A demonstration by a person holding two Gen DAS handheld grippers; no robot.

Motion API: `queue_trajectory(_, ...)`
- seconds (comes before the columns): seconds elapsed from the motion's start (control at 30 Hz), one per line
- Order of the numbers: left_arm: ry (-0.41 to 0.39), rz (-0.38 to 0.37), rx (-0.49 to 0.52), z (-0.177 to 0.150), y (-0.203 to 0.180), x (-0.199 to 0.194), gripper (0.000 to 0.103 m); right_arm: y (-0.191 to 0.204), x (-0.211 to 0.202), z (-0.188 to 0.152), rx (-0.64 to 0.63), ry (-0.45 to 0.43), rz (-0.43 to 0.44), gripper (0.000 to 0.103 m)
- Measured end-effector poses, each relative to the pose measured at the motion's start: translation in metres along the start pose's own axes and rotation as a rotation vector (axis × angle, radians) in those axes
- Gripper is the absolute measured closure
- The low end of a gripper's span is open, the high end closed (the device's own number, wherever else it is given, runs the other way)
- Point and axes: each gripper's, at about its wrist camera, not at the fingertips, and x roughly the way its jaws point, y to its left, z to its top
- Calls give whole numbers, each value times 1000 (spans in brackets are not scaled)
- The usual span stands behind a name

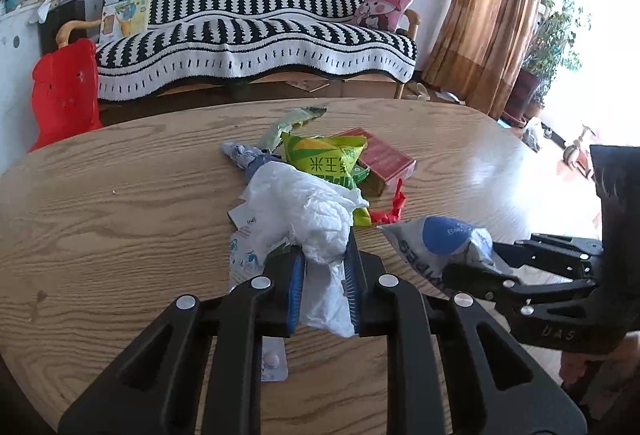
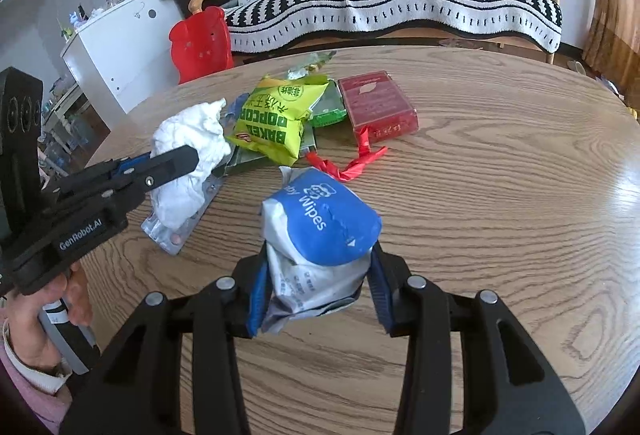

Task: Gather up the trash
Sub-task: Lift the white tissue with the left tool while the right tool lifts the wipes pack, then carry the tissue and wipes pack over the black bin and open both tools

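— White tissue wad (image 1: pixel 308 219) is pinched in my left gripper (image 1: pixel 323 267), at the near edge of the trash pile on the wooden table (image 1: pixel 120 203).

— And the right?

— My right gripper (image 2: pixel 316 275) clamps the baby wipes pack (image 2: pixel 320 223). Both picks look made; next I'd carry them to a bin, which I can't see.

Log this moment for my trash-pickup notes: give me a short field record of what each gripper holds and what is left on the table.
left gripper: shut on white tissue
right gripper: shut on baby wipes pack
surface: wooden table
remaining trash: popcorn bag, red box, red wrapper, blister pack
trash bin: none visible
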Motion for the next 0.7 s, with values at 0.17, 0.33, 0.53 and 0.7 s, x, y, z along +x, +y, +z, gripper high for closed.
queue_trajectory(0.17, 24, -16, 1, 0, -2, 4, 86, -3, 0, 0, -1, 7, -4, 61)
queue_trajectory(0.33, 36, -12, -5, 1, -5, 5, 86, -6, -11, 0, 8, -30, -12, 61)
queue_trajectory(0.53, -46, -131, 42, 6, -65, -30, 86, -59, -115, -30, 198, -276, 20, 61)
queue_trajectory(0.7, 22, -362, 180, -7, -190, -38, 86, -141, -219, -130, 346, -350, -123, 61)
